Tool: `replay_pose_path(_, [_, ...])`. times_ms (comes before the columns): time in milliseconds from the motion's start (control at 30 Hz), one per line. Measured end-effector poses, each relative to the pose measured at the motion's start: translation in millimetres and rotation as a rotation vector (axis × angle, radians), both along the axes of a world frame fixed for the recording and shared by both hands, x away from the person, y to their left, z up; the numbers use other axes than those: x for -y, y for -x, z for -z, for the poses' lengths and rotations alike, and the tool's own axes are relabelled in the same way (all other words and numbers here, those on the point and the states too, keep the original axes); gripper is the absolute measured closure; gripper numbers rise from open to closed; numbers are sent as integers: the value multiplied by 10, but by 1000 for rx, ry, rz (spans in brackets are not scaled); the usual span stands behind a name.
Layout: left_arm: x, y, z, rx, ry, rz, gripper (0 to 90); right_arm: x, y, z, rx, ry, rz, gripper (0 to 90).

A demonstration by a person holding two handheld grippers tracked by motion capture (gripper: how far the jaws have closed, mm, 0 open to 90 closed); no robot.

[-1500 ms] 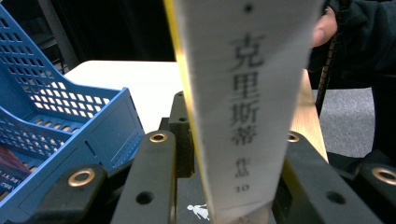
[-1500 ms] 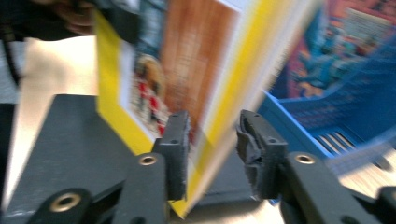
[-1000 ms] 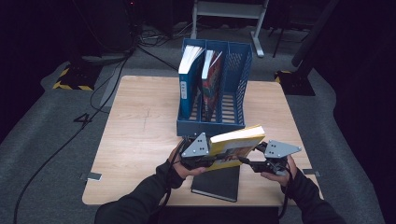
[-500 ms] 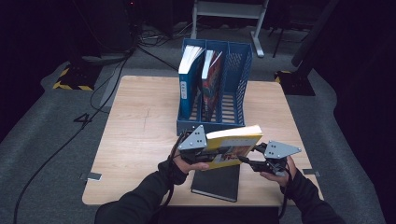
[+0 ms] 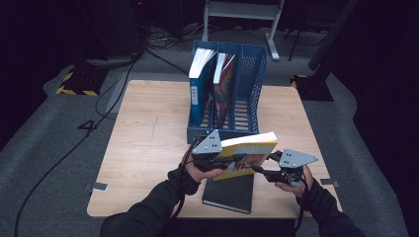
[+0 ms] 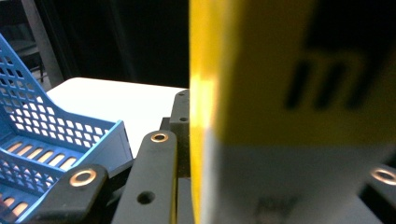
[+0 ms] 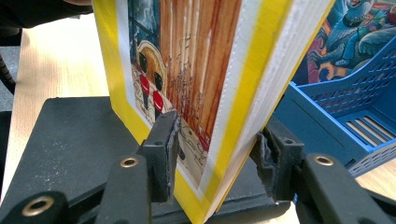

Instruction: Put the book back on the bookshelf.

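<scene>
Yellow book [image 5: 247,154] lower centre of frame, clamped between both claws: left claw [image 5: 210,157] grips its spine end, right claw [image 5: 262,170] its lower corner.

Both dark-sleeved forearms entering from 6 o'clock, left black two-jaw gripper [image 5: 225,159] at 9 o'clock of right black two-jaw gripper [image 5: 263,172], each clamped, jaws facing inward.
</scene>
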State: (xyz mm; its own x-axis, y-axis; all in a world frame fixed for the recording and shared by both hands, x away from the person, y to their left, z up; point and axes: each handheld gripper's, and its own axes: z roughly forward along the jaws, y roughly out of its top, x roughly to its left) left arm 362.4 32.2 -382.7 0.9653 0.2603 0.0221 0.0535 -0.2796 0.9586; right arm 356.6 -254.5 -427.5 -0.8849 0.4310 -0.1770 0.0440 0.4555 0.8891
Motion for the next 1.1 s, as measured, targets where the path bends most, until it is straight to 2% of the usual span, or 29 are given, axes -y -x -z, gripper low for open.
replay_pose_path(300, [23, 16, 6, 16, -18, -27, 722, 1, 3, -3, 3, -3, 2, 530])
replay_pose_path(367, [30, 32, 0, 24, -25, -38, 735, 3, 8, -5, 4, 1, 8, 511])
replay_pose_path(500, [28, 39, 11, 18, -12, -61, 745, 60, 10, 1, -2, 2, 17, 450])
replay_pose_path(567, [20, 32, 18, 19, -6, -64, 747, 170, -1, 24, -21, 17, 44, 402])
replay_pose_path(667, [19, 27, 24, 15, 3, -74, 748, 324, -30, 46, -52, 7, 84, 354])
replay_pose_path(700, [18, 23, 25, 14, 5, -79, 749, 380, -47, 65, -57, 22, 102, 338])
replay_pose_path(833, [30, 9, 24, 17, 4, -100, 751, 603, -110, 185, -95, 56, 194, 329])
replay_pose_path(1100, [122, -67, 20, 24, 11, -141, 752, 837, -201, 310, -130, 80, 290, 305])
